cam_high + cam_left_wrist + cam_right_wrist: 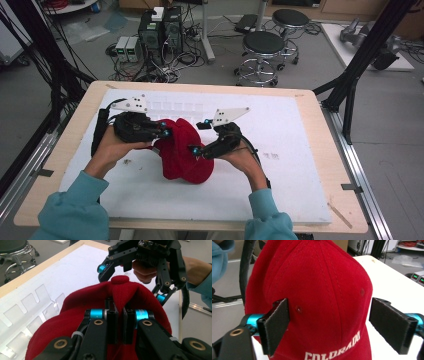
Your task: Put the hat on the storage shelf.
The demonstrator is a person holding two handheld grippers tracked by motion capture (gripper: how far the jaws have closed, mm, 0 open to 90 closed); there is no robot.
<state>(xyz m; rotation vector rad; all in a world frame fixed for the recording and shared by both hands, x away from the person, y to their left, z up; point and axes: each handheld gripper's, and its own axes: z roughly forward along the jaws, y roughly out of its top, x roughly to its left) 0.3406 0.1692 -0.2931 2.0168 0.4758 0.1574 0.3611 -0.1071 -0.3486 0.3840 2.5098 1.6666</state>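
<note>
In the high view, the two sleeves (pixel 75 210) of the person come in from the bottom edge, at about 7 and 5 o'clock. A little farther, near the middle of the white board (pixel 280 165), lies the red cap (pixel 182 150). It stands up on the board, with its crown raised between the two tongs.

The left gripper (pixel 162 129) is at about 10 o'clock from the cap. Its jaws are closed tight on a fold of the red cloth. In the left gripper view this pinch is clear: the two black pads (pixel 112 322) stand almost together, and a ridge of the cap (pixel 120 297) rises between them up to the button on top.

The right gripper (pixel 197 137) is at about 2 o'clock from the cap, touching or just beside its crown. In the right gripper view its jaws stand wide apart on both sides of the cap (pixel 322 297), where the white word COLORADO is at the bottom. The left pad (pixel 277 325) lies in front of the cloth and the other pad (pixel 392 325) is clearly apart from it, so the cap is between the jaws but not pressed.

Beyond the board is the wooden table (pixel 320 115). Farther, at 12 o'clock, stand two round stools (pixel 262 50) and some computers (pixel 160 30) on the grey floor.
</note>
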